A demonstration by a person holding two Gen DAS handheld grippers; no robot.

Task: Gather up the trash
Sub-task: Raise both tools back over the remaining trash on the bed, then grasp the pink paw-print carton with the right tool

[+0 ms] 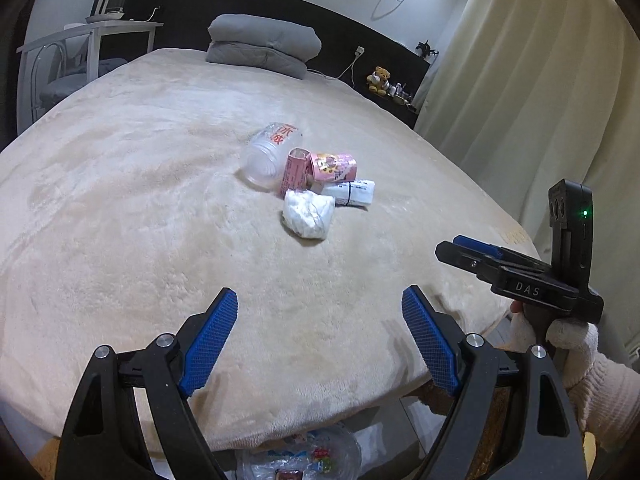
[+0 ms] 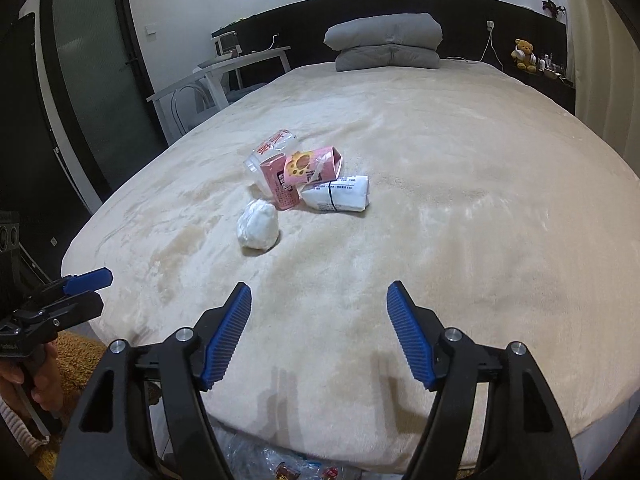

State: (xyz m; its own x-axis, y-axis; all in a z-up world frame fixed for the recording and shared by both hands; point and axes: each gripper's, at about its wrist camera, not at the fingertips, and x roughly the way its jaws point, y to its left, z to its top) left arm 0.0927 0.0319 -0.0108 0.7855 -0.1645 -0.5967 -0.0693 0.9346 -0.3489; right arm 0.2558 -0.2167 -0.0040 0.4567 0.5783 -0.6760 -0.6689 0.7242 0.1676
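Both tools are held above the near edge of the bed [image 1: 120, 184], and nothing is carried. The left gripper [image 1: 320, 336] is spread wide and empty; the right gripper [image 2: 319, 330] is also parted, with only blanket seen between its pads.

The trash lies in one small heap near the middle of the bed: a clear plastic cup [image 1: 269, 152], two pink cartons [image 1: 320, 168], a rolled white packet [image 2: 338, 194] and a crumpled white wad [image 2: 258, 224].

A bag with wrappers [image 2: 280, 464] is seen below the bed edge, so the step is judged to be a reach for the next piece. The wad is nearest; a forward reach and a firm closing are called for.
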